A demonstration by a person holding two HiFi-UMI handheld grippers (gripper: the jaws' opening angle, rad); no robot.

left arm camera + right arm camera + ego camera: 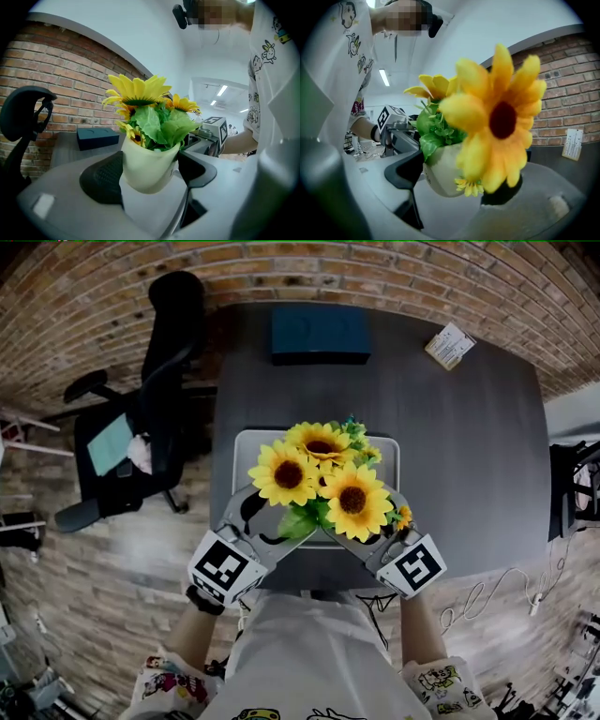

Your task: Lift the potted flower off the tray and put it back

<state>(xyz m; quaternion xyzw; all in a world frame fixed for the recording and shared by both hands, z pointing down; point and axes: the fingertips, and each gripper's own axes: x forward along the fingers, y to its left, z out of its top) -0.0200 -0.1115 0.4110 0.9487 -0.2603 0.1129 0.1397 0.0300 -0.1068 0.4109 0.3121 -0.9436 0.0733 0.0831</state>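
Yellow blooms of the potted flower [323, 479] stood over the grey tray [246, 442]. Its cream pot [150, 161] was clamped from either side between the pads of the left gripper [150, 177] and the right gripper [454, 183]. Only the gripper views showed the pot. The head view hid it under petals but showed the tray.

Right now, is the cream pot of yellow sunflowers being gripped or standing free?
Gripped: the left gripper and right gripper each press black pads against the cream pot.
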